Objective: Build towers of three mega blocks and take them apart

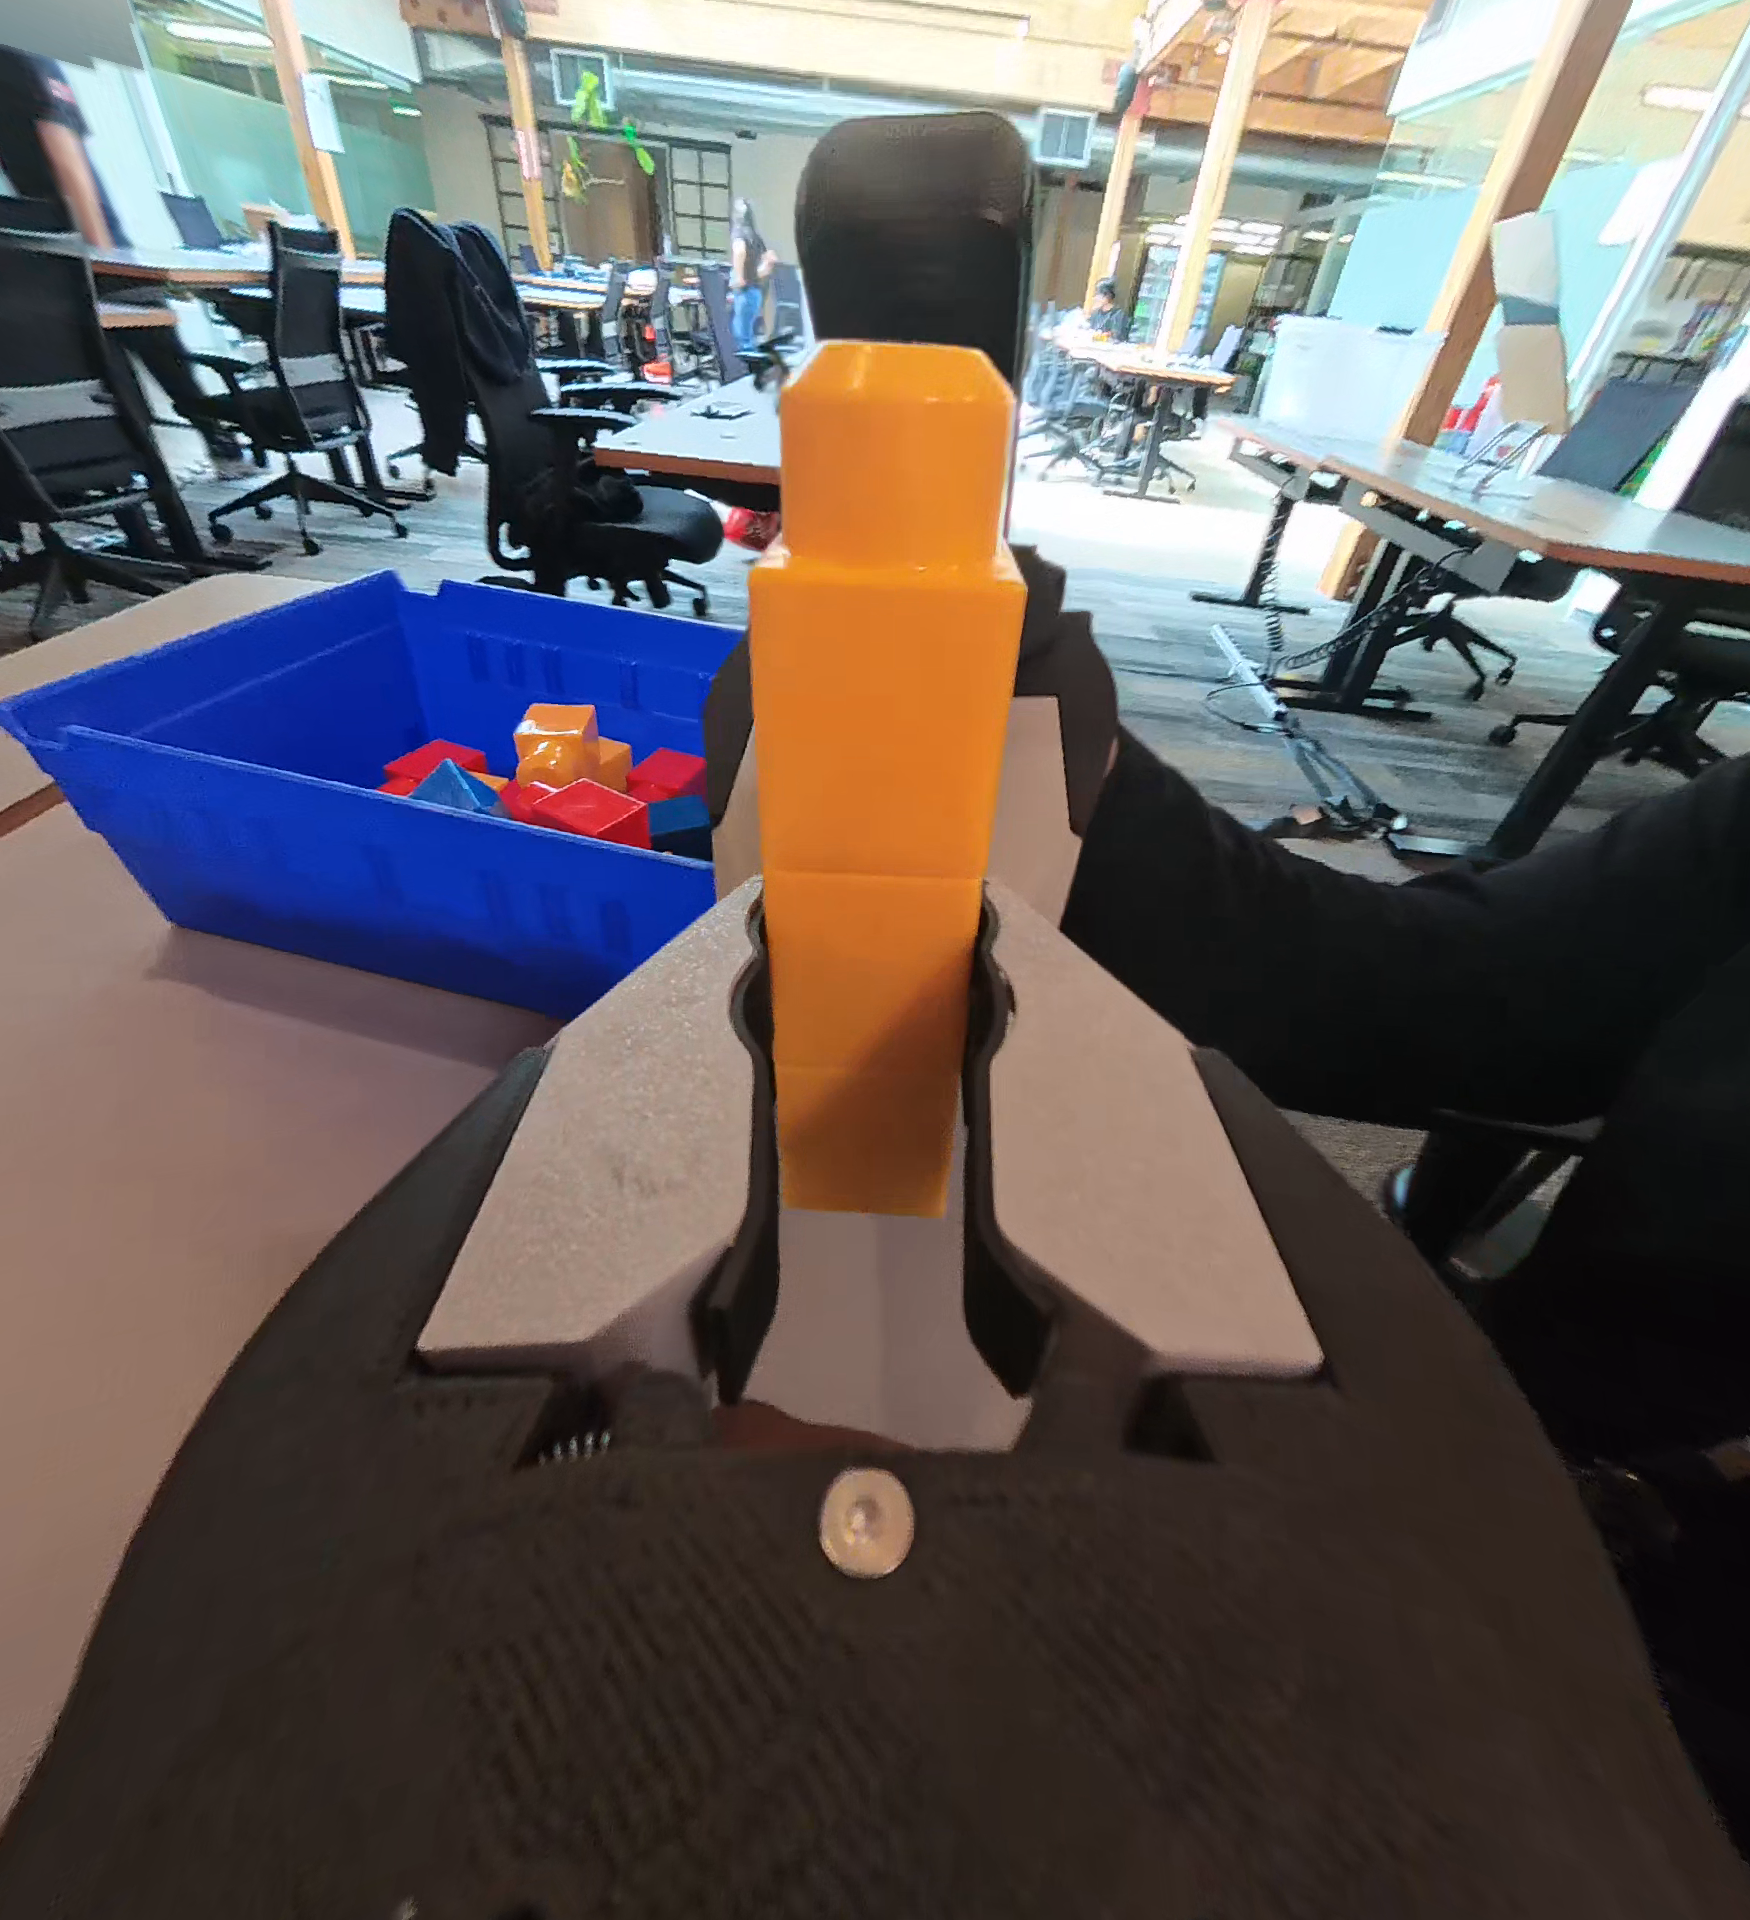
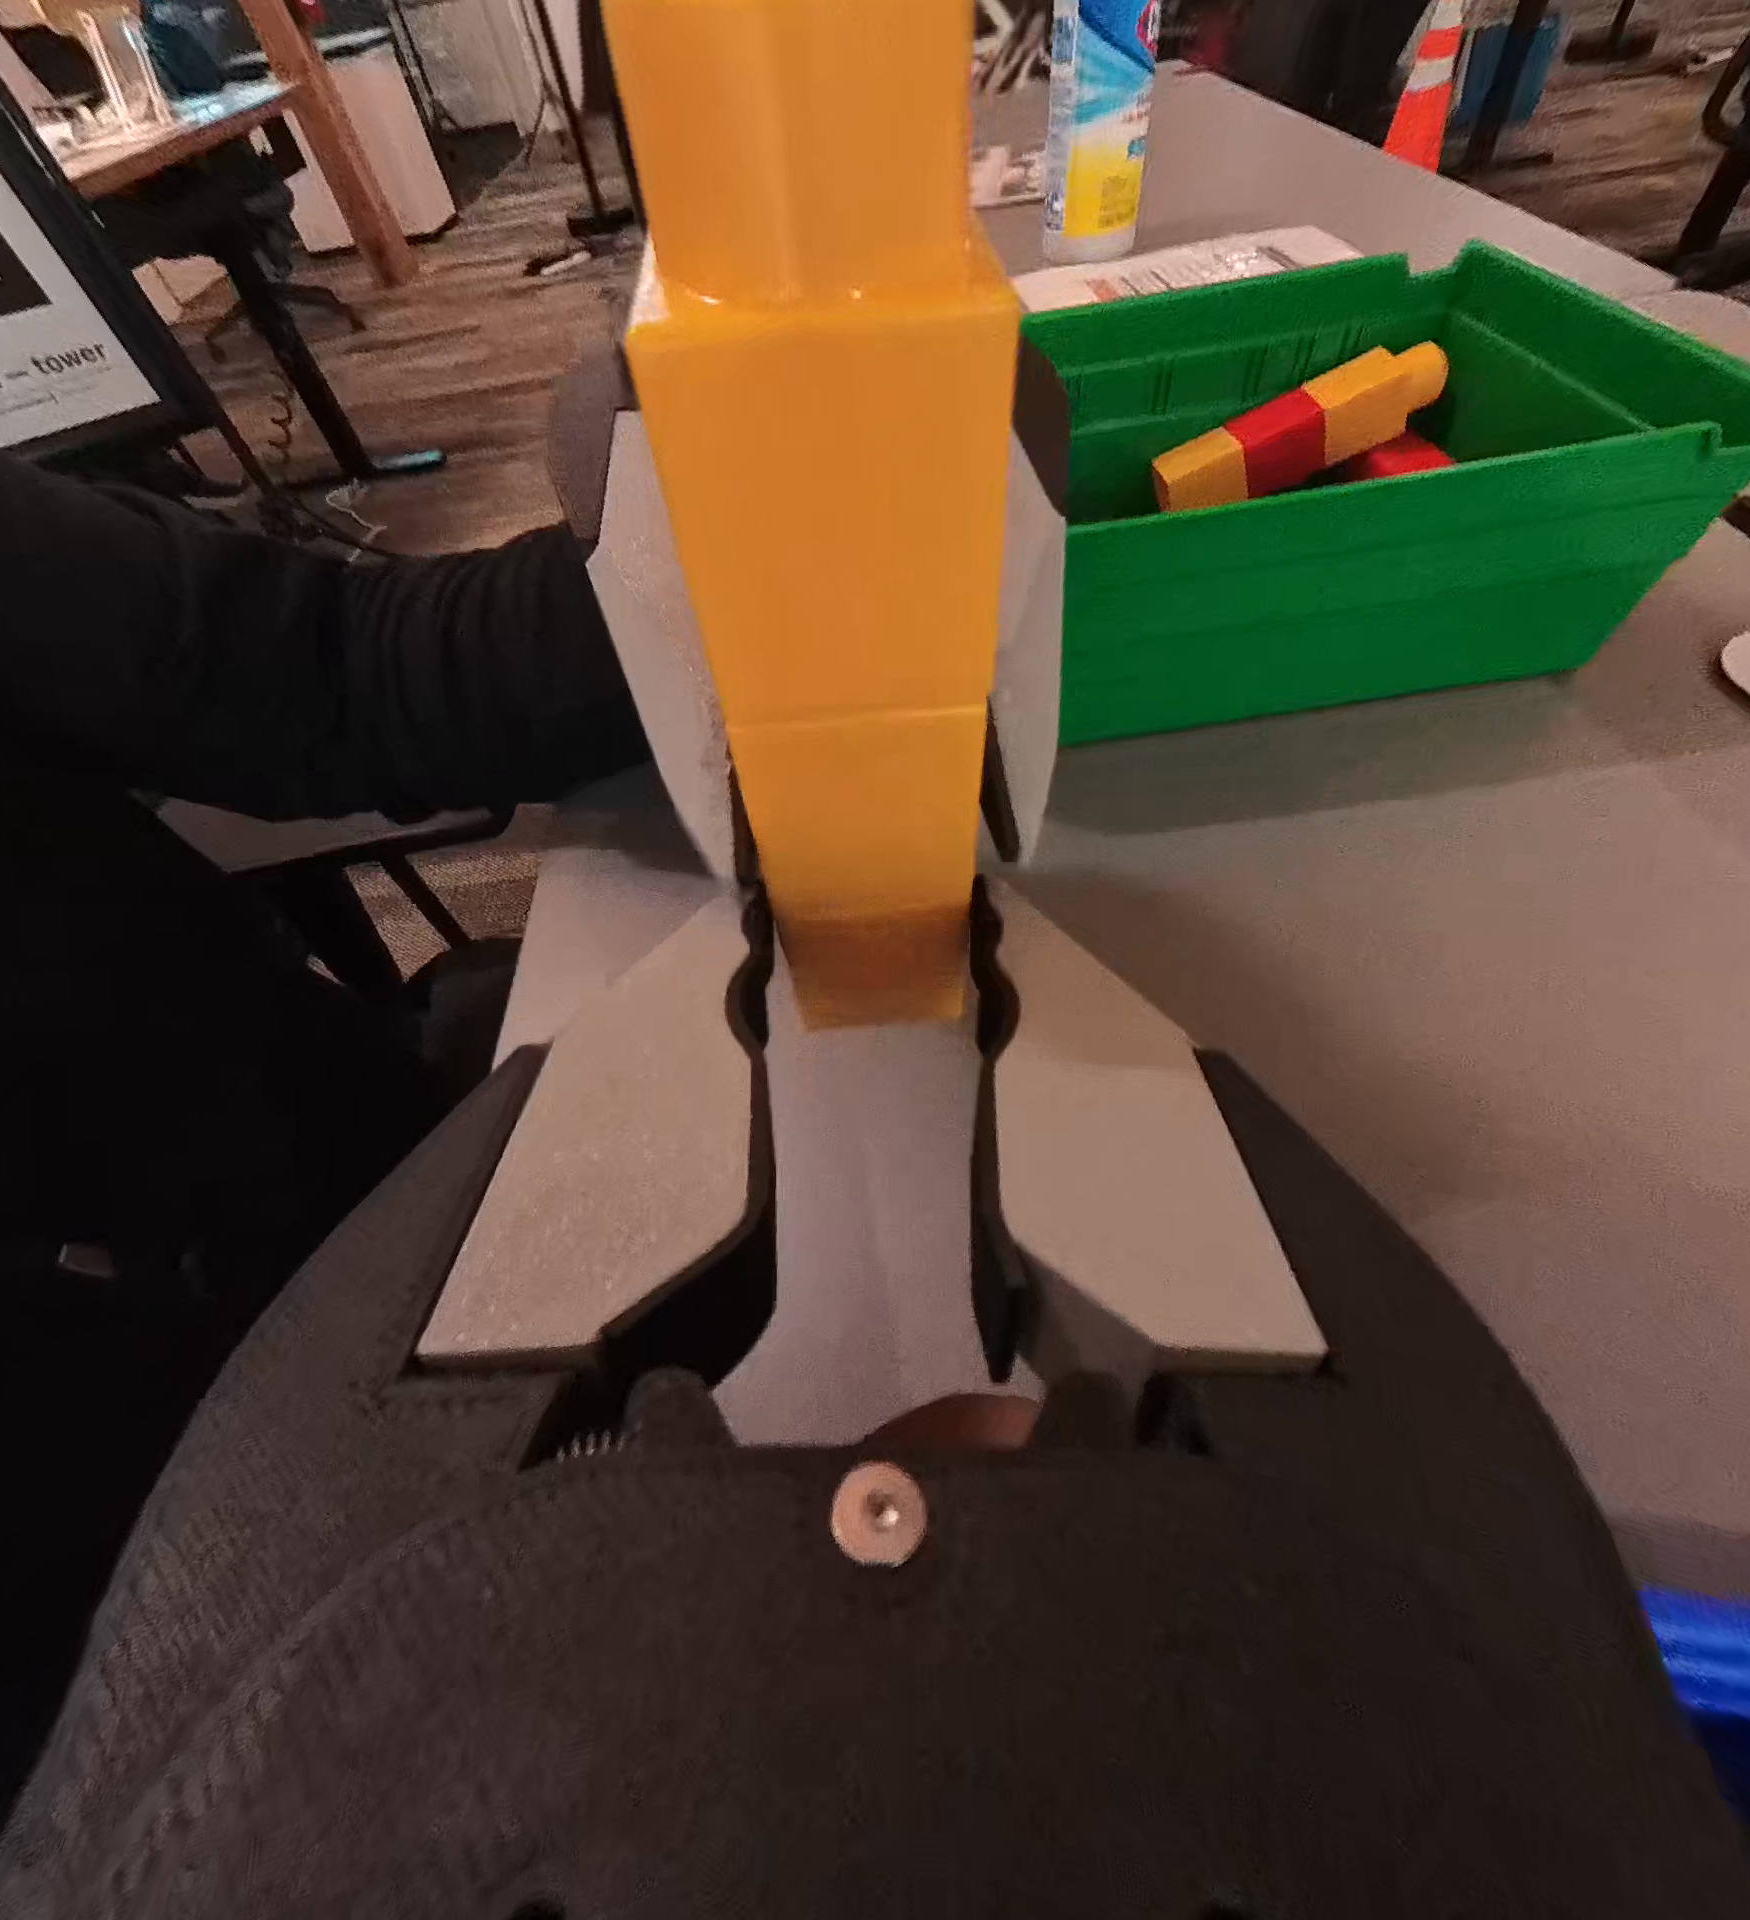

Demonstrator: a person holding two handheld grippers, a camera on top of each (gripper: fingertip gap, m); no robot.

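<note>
Grippers pinch opposite ends of the orange tower [image 1: 881,727]: left gripper [image 1: 873,997] and right gripper [image 2: 873,966] brace it, likely for pulling apart.

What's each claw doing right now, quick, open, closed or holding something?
Left claw: closed on one end of the orange block tower.
Right claw: closed on the other end of the same tower.
</note>
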